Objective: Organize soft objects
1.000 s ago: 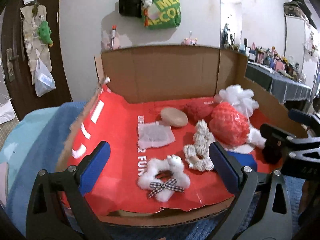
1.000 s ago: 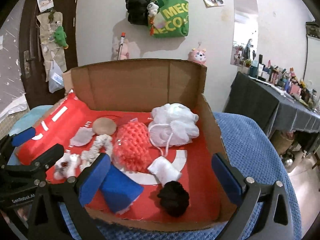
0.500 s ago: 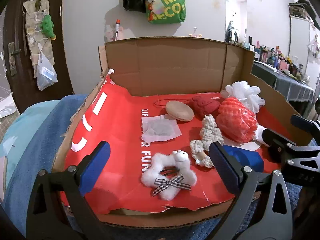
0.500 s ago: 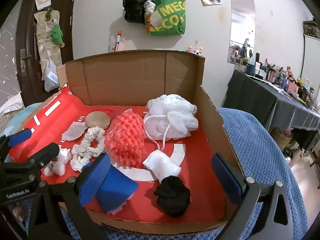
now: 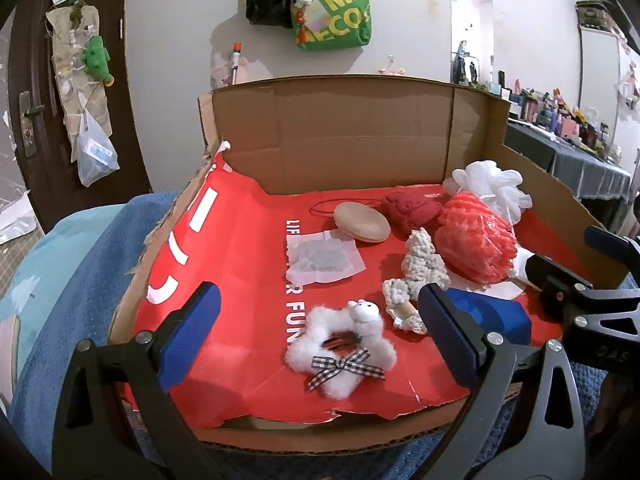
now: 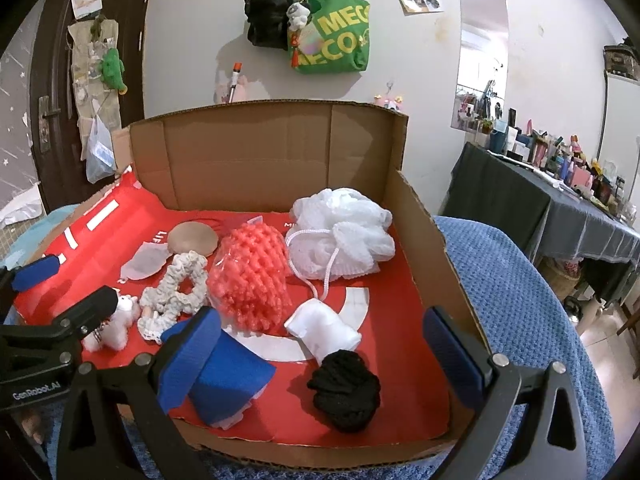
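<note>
A cardboard box (image 5: pixel 360 136) (image 6: pixel 416 216) with a red floor holds the soft things. Near its front lies a fluffy white hair tie with a checked bow (image 5: pixel 342 354) (image 6: pixel 116 320). Behind are a cream scrunchie (image 5: pixel 416 276) (image 6: pixel 176 288), a coral mesh puff (image 5: pixel 476 240) (image 6: pixel 252 276), a white bath puff (image 5: pixel 492 184) (image 6: pixel 344 240), a tan round pad (image 5: pixel 362 222) (image 6: pixel 192 238), a blue sponge (image 6: pixel 228 376), a white roll (image 6: pixel 324 328) and a black scrunchie (image 6: pixel 346 390). My left gripper (image 5: pixel 316 332) is open above the hair tie. My right gripper (image 6: pixel 320 352) is open over the front right.
The box sits on a blue knitted cover (image 6: pixel 520 304). A flat white sachet (image 5: pixel 324 258) and a dark red knitted piece (image 5: pixel 412 210) lie mid-box. Bags (image 6: pixel 328 36) hang on the wall behind. A cluttered dark table (image 6: pixel 560 200) stands at the right.
Both grippers have risen and tilted a little, so the box contents sit lower and closer in view. Nothing in the box has moved, and both grippers stay open.
</note>
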